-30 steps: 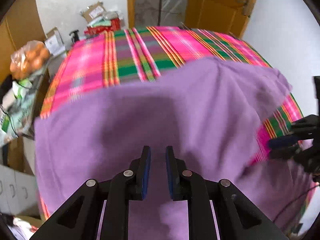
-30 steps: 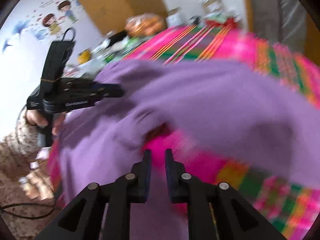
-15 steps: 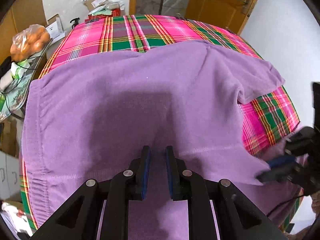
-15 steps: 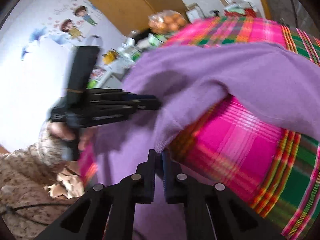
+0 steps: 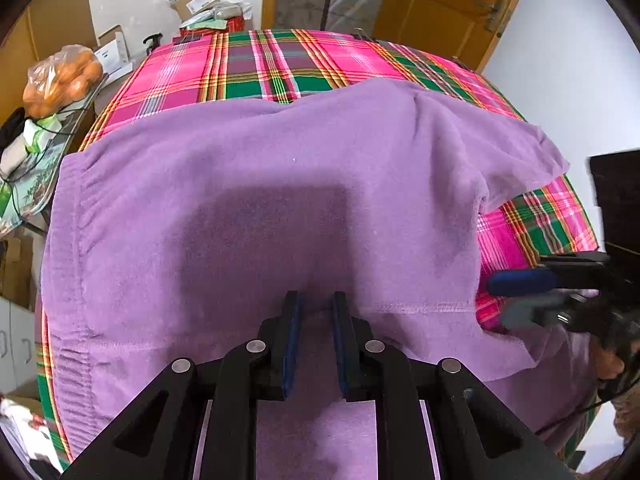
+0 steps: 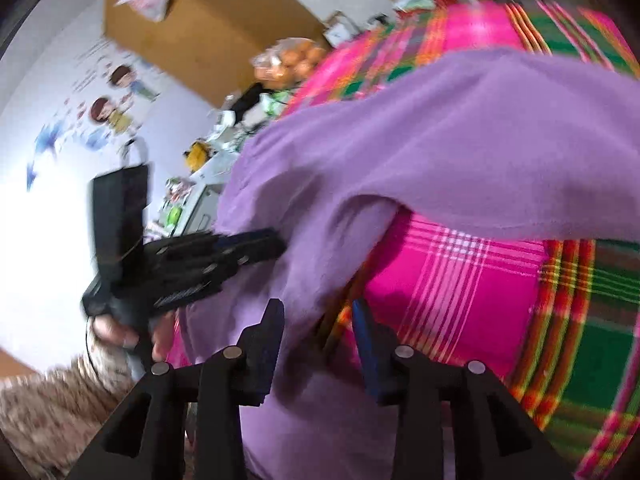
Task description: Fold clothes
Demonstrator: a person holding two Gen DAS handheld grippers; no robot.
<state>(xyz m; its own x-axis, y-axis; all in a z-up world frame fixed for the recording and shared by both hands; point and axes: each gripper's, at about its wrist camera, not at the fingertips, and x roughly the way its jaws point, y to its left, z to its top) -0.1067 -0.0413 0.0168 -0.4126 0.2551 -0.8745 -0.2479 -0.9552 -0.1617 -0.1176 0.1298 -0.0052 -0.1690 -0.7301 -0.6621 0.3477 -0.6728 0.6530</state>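
Observation:
A purple fleece garment (image 5: 260, 200) lies spread over the pink and green plaid table (image 5: 280, 64), its near edge hanging off the front. My left gripper (image 5: 314, 308) is at the near hem, its jaws a narrow gap apart with purple cloth between them. My right gripper (image 6: 318, 316) is open at the garment's right corner, and cloth lies between its fingers without being pinched. The right gripper also shows at the right of the left wrist view (image 5: 532, 296). The garment's sleeve (image 6: 480, 152) drapes over the table in the right wrist view. The left gripper (image 6: 264, 246) appears there too.
A bag of oranges (image 5: 60, 80) and clutter sit on a side surface to the left. Cardboard boxes (image 5: 196, 0) stand at the far wall beside a wooden door (image 5: 448, 4). The plaid table shows bare at the far side and right corner (image 5: 536, 220).
The garment came down and now lies flat on the table. My right gripper, shut on the cloth half a second ago, has opened. The left gripper stays at the near hem.

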